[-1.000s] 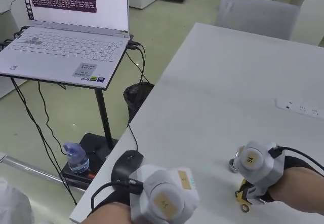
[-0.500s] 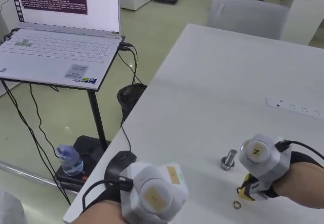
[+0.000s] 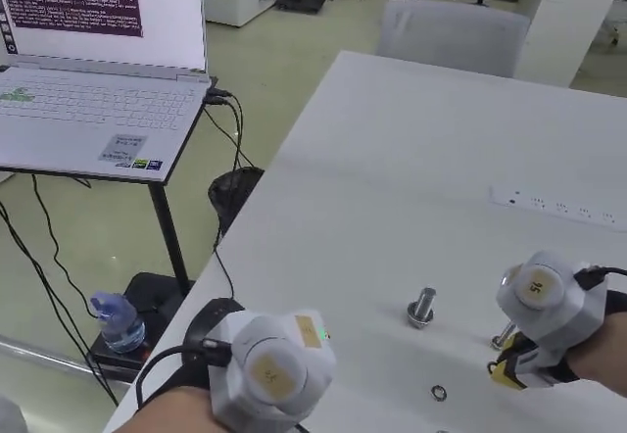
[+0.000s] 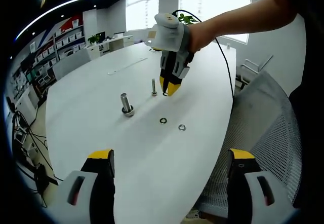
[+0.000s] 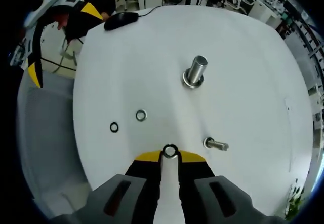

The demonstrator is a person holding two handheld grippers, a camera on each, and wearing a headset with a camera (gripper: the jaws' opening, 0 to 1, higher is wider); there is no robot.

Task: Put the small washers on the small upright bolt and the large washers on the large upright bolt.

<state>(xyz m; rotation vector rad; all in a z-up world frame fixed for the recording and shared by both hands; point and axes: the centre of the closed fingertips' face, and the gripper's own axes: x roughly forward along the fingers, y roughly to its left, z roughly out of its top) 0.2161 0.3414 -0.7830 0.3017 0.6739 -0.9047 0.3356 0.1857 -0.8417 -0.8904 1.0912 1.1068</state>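
My right gripper (image 5: 170, 157) is shut on a silver washer (image 5: 170, 151) held at its yellow tips. It hovers close beside the small upright bolt (image 5: 216, 144), seen also as the small bolt (image 3: 504, 336). The large upright bolt (image 5: 195, 72) stands farther off, left of the right gripper (image 3: 511, 370) in the head view. Two loose washers (image 5: 141, 115) (image 5: 114, 127) lie flat on the white table. My left gripper (image 4: 170, 158) is open with nothing between its jaws, low at the table's near edge and well back from the large bolt (image 4: 125, 104).
A black mouse (image 5: 121, 19) lies at the table's corner by the left gripper (image 3: 269, 379). A white power strip (image 3: 558, 208) sits at the far right. A laptop (image 3: 88, 110) on a stand is off the table to the left, a grey chair (image 3: 451, 31) behind.
The head camera has swung. My right gripper has moved away from the large bolt, which now stands uncovered, over to the small bolt. The left gripper stays low at the table edge.
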